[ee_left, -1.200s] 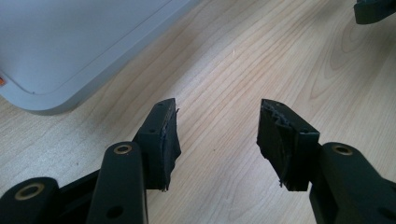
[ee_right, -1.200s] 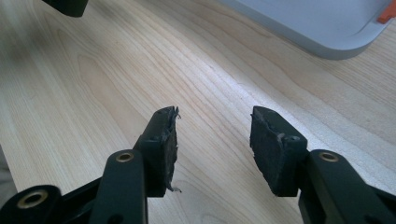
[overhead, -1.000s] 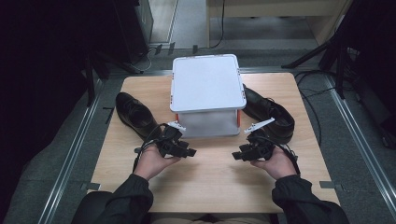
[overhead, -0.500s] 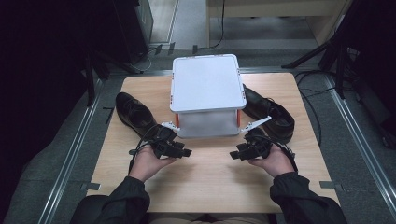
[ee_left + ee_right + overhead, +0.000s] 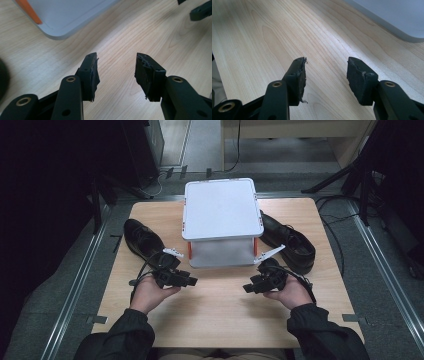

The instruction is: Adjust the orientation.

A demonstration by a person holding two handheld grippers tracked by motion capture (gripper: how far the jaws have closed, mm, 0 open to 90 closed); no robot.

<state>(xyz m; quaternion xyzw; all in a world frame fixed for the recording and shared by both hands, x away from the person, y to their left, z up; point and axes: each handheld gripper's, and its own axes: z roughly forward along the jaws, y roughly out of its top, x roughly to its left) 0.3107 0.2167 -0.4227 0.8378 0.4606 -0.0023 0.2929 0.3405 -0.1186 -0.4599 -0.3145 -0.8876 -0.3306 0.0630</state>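
Where the two-tier white stand point(image 5: 222, 222) sits in the upper middle of the high view, I read it as the thing nearest both tools, its flat top carried on orange posts point(image 5: 189, 250) above a lower tray. My left gripper point(image 5: 186, 281) rests just below the stand's lower left corner, jaws pointing toward the frame's centre; my right gripper point(image 5: 250, 288) lies below its lower right corner, jaws pointing back toward the left one. In the left gripper view point(image 5: 116, 67) the jaws stand well apart with nothing between them, bare wood beneath and the stand's rounded corner point(image 5: 65, 17) at upper left. The right gripper view point(image 5: 326, 71) shows the same wide, empty gap, the stand's edge point(image 5: 397, 17) at upper right. One black shoe point(image 5: 142, 239) lies left of the stand, another black shoe point(image 5: 290, 242) just right of it, both on the wooden surface point(image 5: 220, 320).
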